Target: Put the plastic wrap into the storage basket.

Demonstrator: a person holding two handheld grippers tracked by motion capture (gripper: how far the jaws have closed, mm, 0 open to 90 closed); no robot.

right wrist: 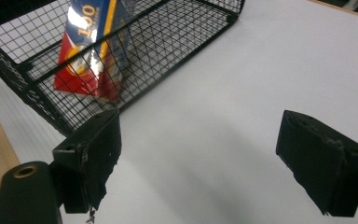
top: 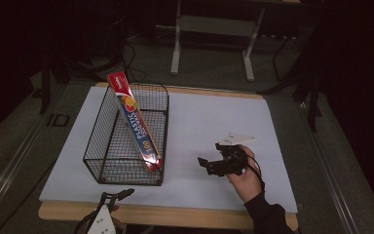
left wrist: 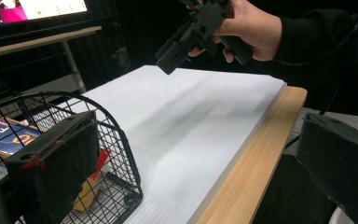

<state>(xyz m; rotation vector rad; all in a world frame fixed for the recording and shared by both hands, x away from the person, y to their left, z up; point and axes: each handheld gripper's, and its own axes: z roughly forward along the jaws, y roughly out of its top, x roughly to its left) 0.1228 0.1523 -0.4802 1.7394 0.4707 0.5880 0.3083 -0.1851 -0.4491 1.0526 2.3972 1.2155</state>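
A long red and blue box of plastic wrap (top: 135, 122) leans tilted inside a black wire basket (top: 108, 161), its lower end at the basket's near right corner (right wrist: 91, 60). My right gripper (top: 209, 165) hovers over the white sheet to the right of the basket, open, with nothing between its jaws (right wrist: 200, 163). A hand holds it (left wrist: 191, 35). My left gripper (top: 114, 196) rests at the table's near edge, just in front of the basket, its jaws wide apart and empty (left wrist: 191, 163).
A white sheet (top: 214, 117) covers most of the wooden table (top: 175, 217). The basket (left wrist: 116, 135) stands on the sheet's left part. Metal stand legs (top: 177, 44) rise beyond the table's far edge, with dark floor around.
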